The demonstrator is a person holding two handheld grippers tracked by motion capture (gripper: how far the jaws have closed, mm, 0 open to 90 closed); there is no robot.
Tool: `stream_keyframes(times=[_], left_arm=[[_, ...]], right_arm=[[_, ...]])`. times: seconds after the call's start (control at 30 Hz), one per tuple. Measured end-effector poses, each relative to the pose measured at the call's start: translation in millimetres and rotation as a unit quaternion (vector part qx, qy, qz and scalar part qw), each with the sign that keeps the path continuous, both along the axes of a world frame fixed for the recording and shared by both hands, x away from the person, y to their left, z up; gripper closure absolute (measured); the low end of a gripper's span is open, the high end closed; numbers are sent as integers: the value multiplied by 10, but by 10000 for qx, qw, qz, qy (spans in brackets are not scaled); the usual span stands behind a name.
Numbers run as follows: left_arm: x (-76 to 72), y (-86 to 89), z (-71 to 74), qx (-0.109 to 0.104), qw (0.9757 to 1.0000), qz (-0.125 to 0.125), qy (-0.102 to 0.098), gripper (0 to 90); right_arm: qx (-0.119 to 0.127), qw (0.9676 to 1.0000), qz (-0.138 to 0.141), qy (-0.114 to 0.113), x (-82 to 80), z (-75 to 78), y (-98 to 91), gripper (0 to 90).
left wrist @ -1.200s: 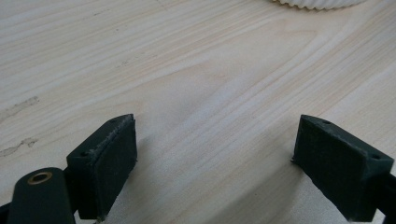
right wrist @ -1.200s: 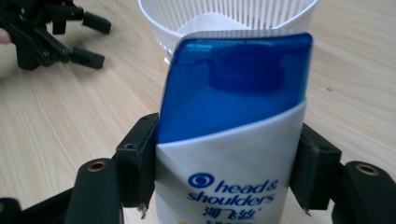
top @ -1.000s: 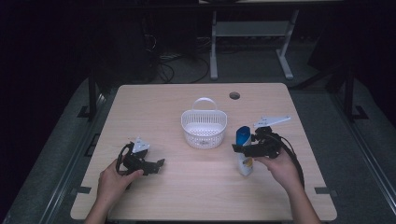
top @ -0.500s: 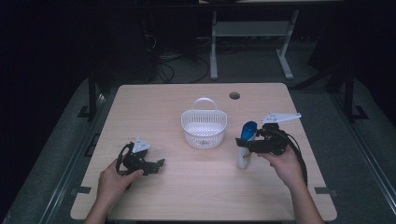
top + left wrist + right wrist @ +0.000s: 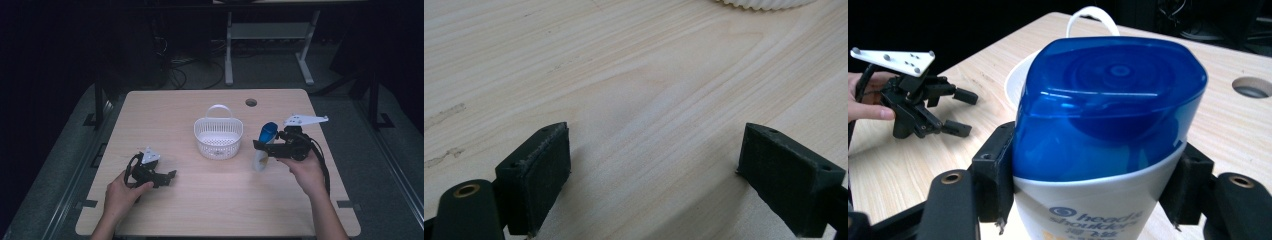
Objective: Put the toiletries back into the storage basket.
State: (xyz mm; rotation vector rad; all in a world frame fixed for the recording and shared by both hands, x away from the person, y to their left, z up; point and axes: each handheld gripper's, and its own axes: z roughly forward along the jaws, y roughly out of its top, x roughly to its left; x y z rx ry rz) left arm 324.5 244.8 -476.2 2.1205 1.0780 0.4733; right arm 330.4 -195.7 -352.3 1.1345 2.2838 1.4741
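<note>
White basket (image 5: 218,136) stands mid-counter (image 5: 210,210), just left of the shampoo bottle (image 5: 264,146) clenched near its blue cap by the right tool (image 5: 260,146). Left tool (image 5: 167,179) rests released, nothing between. The right gripper view reads the bottle's label.

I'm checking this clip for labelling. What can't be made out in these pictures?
- Bottle: right gripper view cuts off its lower body; part of the label lies below the edge.
- Basket: left gripper view's top edge cuts it to a sliver of rim.
- Basket inside: too small in the high view to tell its contents.
</note>
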Motion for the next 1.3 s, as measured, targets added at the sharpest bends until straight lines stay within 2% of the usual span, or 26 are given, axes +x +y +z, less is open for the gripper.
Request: stream_keyframes(times=[0.37,1.3], left_arm=[[1,3,3,18,10000,-12,4,129],[1,3,4,24,10000,-13,12,129]], right_arm=[[119,9998,7,-164,61,181,37,348],[49,9993,64,-371,343,558,255,348]])
